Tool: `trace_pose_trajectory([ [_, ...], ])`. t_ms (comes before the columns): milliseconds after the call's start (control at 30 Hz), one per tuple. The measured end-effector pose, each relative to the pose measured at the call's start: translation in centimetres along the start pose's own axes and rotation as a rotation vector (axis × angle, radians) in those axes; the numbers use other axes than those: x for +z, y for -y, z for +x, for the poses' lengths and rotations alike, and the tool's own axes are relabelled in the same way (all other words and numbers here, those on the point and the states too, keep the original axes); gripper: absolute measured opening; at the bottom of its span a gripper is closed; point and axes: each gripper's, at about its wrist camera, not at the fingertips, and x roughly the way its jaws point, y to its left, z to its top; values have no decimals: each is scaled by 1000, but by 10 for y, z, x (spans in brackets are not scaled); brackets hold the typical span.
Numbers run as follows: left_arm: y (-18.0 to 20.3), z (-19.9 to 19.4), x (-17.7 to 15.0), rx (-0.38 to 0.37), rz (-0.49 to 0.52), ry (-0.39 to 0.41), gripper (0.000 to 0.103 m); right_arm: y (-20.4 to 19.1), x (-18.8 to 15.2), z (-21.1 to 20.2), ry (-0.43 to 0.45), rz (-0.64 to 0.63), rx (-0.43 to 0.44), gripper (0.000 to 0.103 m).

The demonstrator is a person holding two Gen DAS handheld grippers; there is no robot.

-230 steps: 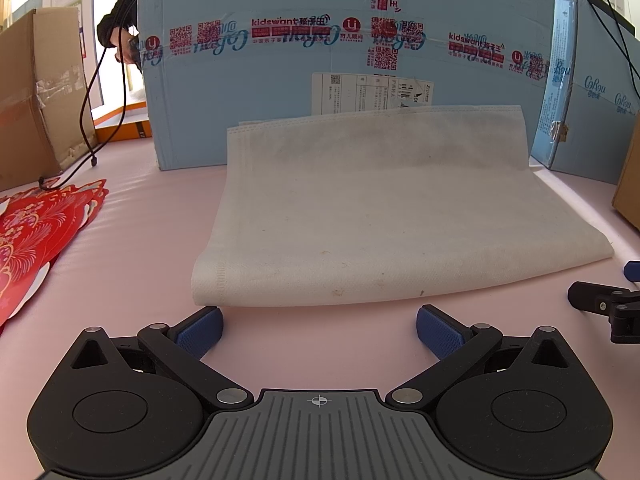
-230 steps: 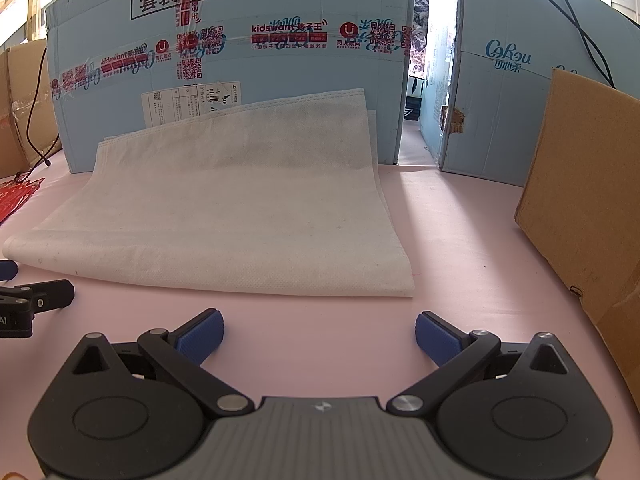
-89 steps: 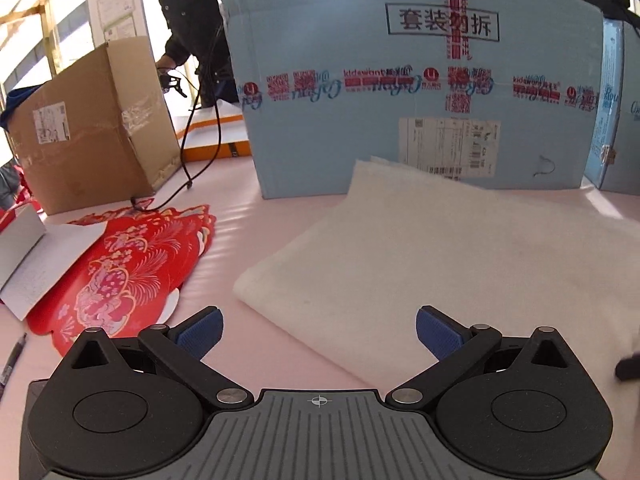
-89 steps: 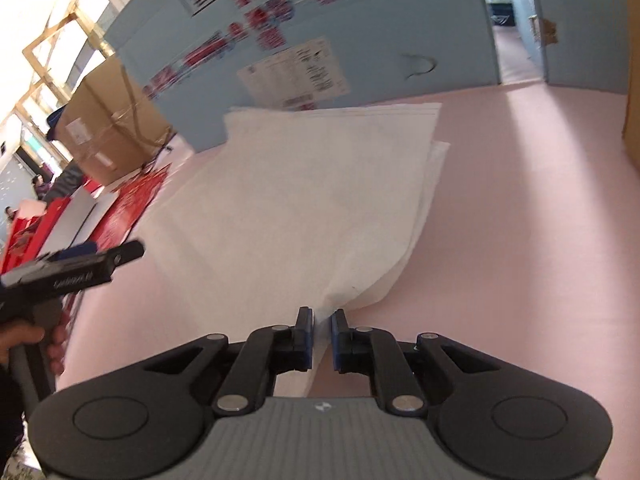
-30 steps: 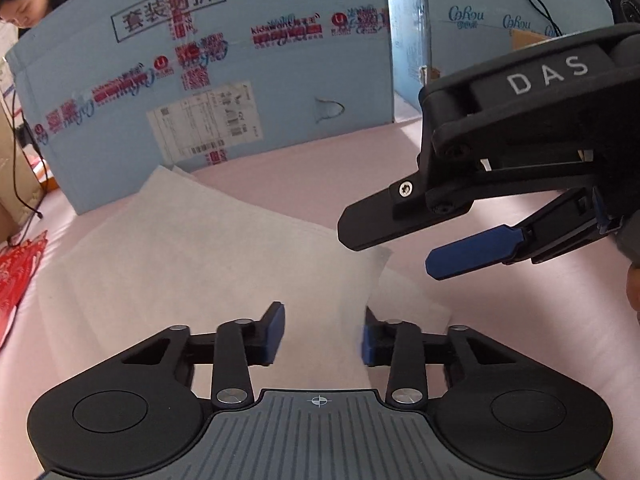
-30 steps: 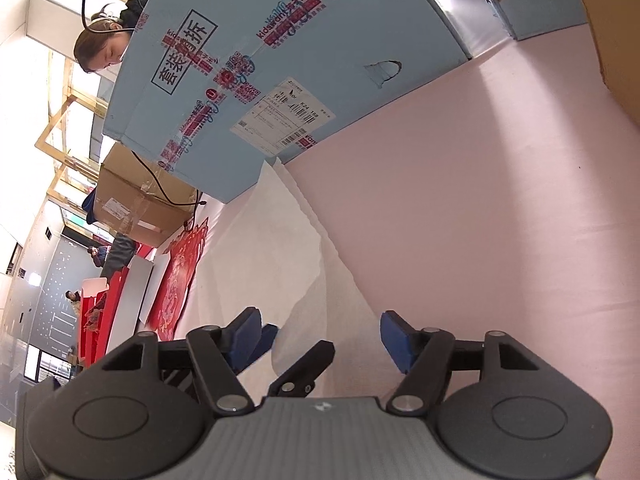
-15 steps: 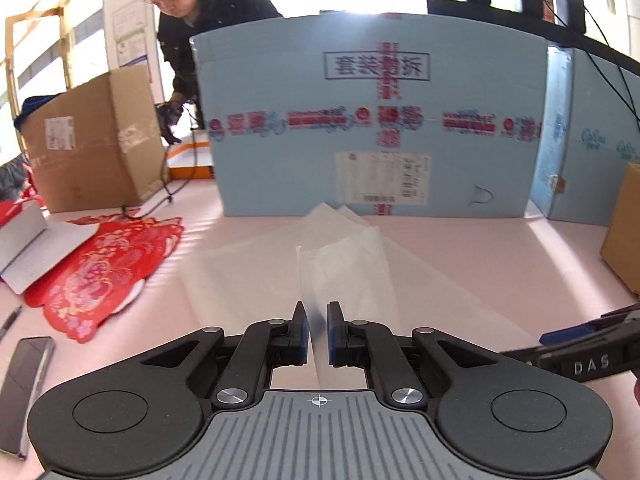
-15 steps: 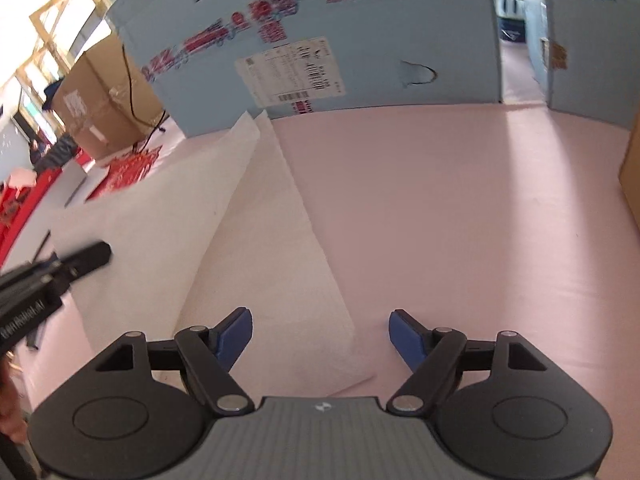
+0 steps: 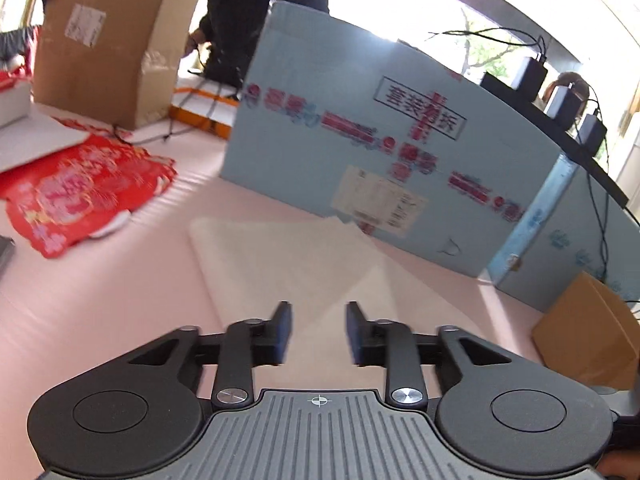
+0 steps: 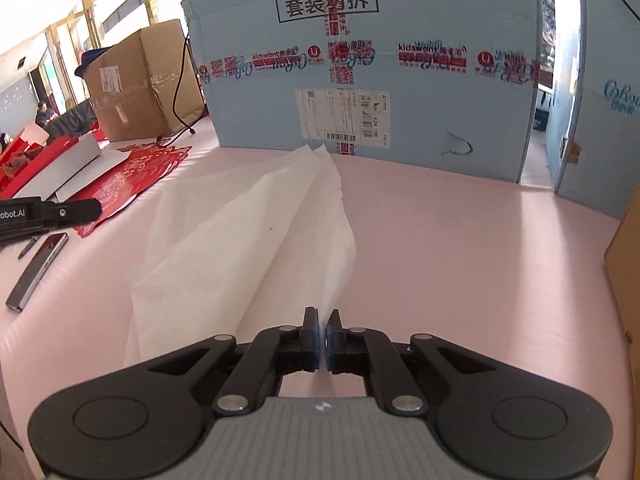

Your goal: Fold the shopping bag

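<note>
While the white shopping bag (image 10: pixel 256 236) sprawls across the pink table (image 10: pixel 460 248) in front of the big blue box (image 10: pixel 372 60), the right gripper (image 10: pixel 323 338) has its jaws pinched tight on the bag's near edge — that edge rises off the table into a ridge running away toward the box. Over on the other side, the left gripper (image 9: pixel 318 330) hangs above the bag (image 9: pixel 288 256) with its jaws parted and nothing between them — a red paper sheet (image 9: pixel 76 192) and a phone (image 10: pixel 38 266) lie off to the left.
</note>
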Motion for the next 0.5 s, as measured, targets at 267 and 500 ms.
trace_pose_trajectory([
  [267,13,-5,-45,-27,-127,-202,73,-2,-17,-6,-24,90,23,4],
  [500,2,38,-52,-145,-173,-228,44,-1,-25,-15,-23,117,22,4],
])
